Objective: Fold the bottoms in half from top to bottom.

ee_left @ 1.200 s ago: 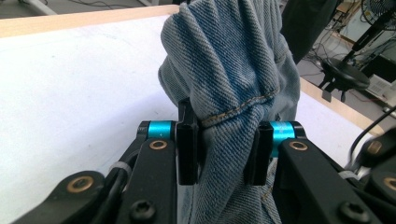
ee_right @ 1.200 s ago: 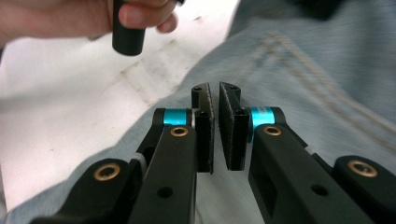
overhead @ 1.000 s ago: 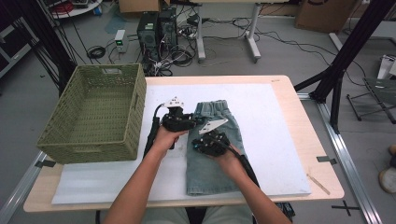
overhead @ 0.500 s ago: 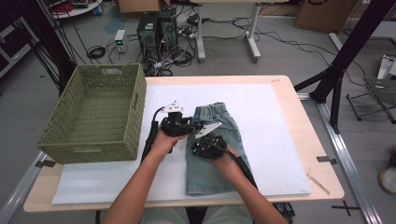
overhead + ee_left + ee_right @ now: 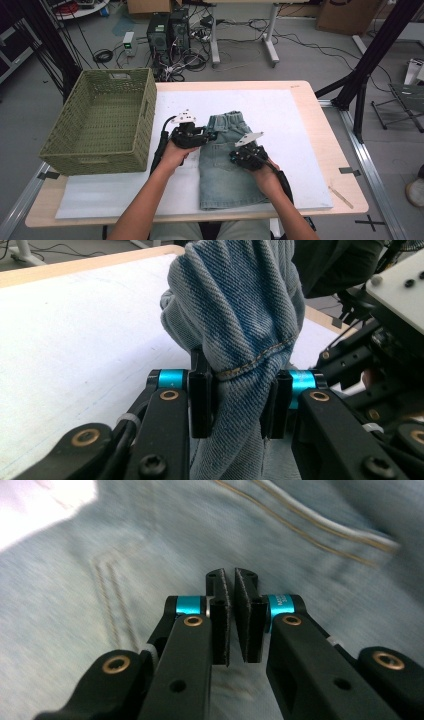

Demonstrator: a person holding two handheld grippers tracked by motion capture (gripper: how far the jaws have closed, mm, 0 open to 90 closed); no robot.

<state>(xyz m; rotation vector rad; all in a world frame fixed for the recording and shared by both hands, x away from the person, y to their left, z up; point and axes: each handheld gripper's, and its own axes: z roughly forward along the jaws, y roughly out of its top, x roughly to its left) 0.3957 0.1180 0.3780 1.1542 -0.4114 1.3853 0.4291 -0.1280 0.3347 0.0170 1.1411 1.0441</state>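
A pair of light-blue denim shorts [image 5: 225, 175] lies flat on the white mat, waistband at the far end. My left gripper [image 5: 210, 135] sits at the shorts' left edge near the waistband. In the left gripper view it [image 5: 234, 390] is shut on a bunched fold of denim [image 5: 240, 305] that rises between the pads. My right gripper [image 5: 234, 157] rests over the middle of the shorts. In the right gripper view it [image 5: 231, 580] is shut, its jaws having just closed a little with nothing between them, just above the denim [image 5: 125, 540] and its stitched seams.
A green woven basket [image 5: 145, 115] stands at the mat's left, close to my left hand. The white mat [image 5: 285, 115] has bare room right of the shorts. A small stick [image 5: 341, 196] lies near the table's front right corner.
My right hand has slid a little to the right across the shorts. The left hand has stayed put, holding the same fold.
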